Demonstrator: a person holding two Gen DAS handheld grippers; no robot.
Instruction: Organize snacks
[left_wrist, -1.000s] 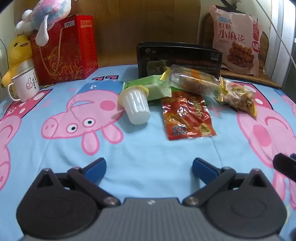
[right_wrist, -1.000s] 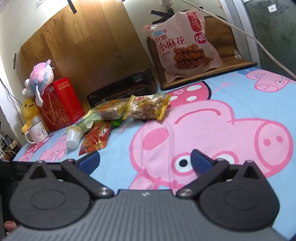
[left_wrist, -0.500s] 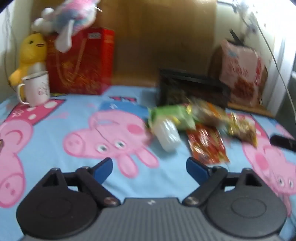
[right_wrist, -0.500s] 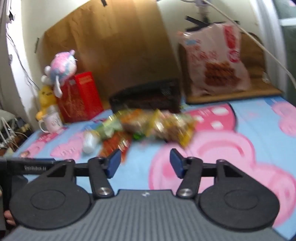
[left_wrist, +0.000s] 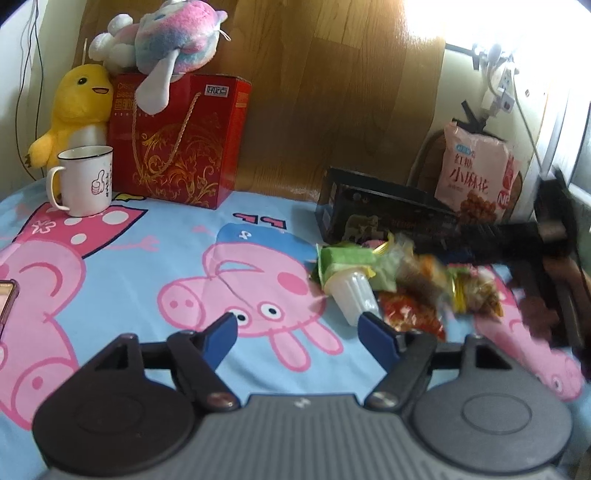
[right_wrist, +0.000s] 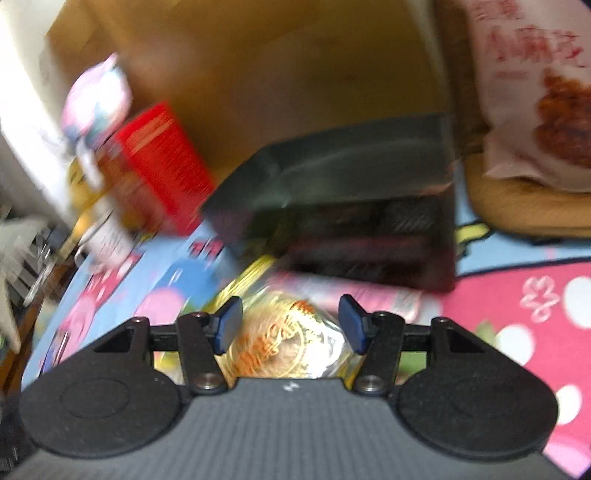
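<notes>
The left tool (left_wrist: 297, 332) hangs over the blue cartoon-pig cloth (left_wrist: 147, 266) that covers the surface. Its blue fingers (left_wrist: 221, 334) stand fairly wide and are closing, with nothing between them but the cloth below. The snack pile lies ahead and to the right of this tool: a white ribbed jelly cup (left_wrist: 352, 295) on its side, nearest the right finger; a green packet (left_wrist: 347, 258) behind the cup; a red packet (left_wrist: 412, 314) beside the cup; and a clear bag of nuts (left_wrist: 476, 295) further right. All are blurred on that side. Behind the pile sits a black box (left_wrist: 369, 218), and a pink bag of twists (left_wrist: 476, 177) leans against the wall behind it.

The right tool (right_wrist: 291, 325) is right over the pile. A clear-wrapped round pastry (right_wrist: 288, 339) with gold print lies between its blue fingers (right_wrist: 229, 325), which stand partly open. The view is too blurred to tell whether the fingers touch the wrapper. The black box (right_wrist: 351, 192) is just beyond the pastry.

Far left stand a white mug (left_wrist: 85, 181), a red gift box (left_wrist: 181, 140) and a yellow duck toy (left_wrist: 77, 107).
</notes>
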